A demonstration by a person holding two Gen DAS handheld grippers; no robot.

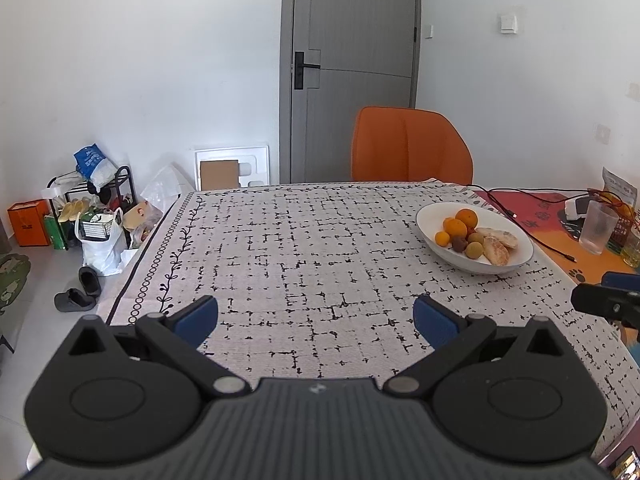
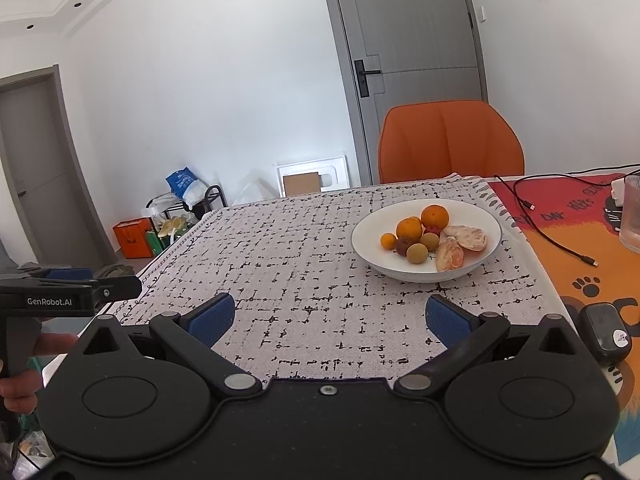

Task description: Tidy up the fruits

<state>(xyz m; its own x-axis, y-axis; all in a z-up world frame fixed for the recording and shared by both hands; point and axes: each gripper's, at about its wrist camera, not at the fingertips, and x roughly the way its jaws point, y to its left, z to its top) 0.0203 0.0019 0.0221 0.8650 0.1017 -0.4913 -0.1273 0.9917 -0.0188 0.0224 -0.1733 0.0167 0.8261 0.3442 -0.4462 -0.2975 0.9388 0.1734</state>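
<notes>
Left wrist view: the left gripper is spread wide and holds nothing, and the bowl of fruits is seen ahead and far off to its right on the bench, with the right gripper poking in at the right edge, nearer that side. Right wrist view: the right gripper is likewise wide and empty, the bowl lying ahead, only slightly right, so this arm is judged nearer; the peeled segments' long axes are better shown here, and the left gripper is seen side-on at far left.
</notes>
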